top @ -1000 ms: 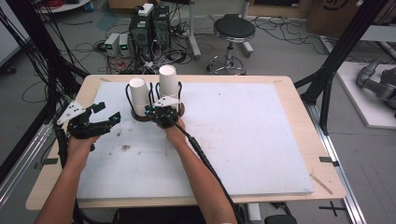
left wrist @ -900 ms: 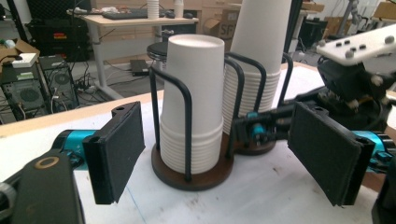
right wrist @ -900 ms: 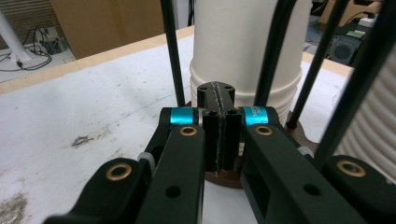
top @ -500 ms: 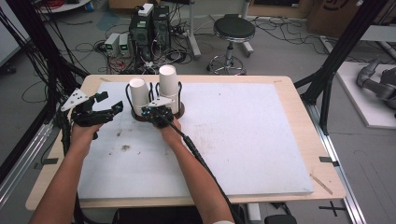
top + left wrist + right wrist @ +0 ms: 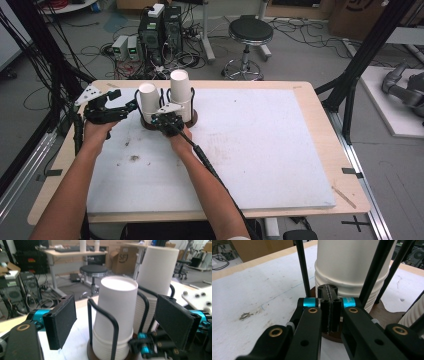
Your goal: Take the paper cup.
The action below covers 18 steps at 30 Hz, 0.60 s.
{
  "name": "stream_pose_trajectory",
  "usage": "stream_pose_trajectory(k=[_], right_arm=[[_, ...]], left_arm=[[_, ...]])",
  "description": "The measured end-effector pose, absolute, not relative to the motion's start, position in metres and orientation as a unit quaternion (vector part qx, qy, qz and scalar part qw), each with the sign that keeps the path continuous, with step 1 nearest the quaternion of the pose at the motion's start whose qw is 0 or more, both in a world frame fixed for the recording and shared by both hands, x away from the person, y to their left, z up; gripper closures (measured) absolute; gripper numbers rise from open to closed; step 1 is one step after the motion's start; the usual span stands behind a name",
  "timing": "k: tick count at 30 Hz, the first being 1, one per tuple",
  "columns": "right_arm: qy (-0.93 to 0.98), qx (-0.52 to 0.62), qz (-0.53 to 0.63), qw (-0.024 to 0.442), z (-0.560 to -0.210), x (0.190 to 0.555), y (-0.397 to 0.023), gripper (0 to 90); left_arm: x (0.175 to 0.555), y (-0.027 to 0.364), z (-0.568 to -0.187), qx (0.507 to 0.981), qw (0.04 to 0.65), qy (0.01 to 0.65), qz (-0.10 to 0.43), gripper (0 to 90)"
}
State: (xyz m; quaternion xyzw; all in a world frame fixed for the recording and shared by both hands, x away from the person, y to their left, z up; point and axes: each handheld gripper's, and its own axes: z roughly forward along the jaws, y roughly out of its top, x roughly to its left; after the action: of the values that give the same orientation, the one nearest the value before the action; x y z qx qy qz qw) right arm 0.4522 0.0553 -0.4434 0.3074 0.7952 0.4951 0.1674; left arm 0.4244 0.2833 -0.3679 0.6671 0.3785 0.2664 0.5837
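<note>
Cup stack (image 5: 115, 315), left hand-held gripper (image 5: 120, 317) straddling, open

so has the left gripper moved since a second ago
Yes. In the high view the left gripper has gone up the table toward the cup holder and now sits beside the left cup stack.

I saw my left tongs (image 5: 121, 106) built of matte black links, each jaw ending in a broad rectangular black pad (image 5: 61, 323) with a rough face. Turquoise anodised collars (image 5: 40, 315) sat at the pad mounts, and brass-coloured rivets (image 5: 312, 310) marked the pivots. A grey three-cornered plate (image 5: 88, 93) rode on top. My right tongs (image 5: 329, 312) carried the same black links, turquoise collars with small white lettering, and dark screws in the pad ends. A thick black cable (image 5: 210, 167) trailed back along my bare forearm.
</note>
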Motion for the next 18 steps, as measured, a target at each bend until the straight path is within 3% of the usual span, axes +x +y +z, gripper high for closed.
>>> stream_pose_trajectory(k=[18], right_arm=[[0.796,0.309,0.492,0.168,-0.444,0.452,0.056,90.0]], left_arm=[[0.468,0.251,-0.355,0.701,0.549,0.369,0.266,17.7]])
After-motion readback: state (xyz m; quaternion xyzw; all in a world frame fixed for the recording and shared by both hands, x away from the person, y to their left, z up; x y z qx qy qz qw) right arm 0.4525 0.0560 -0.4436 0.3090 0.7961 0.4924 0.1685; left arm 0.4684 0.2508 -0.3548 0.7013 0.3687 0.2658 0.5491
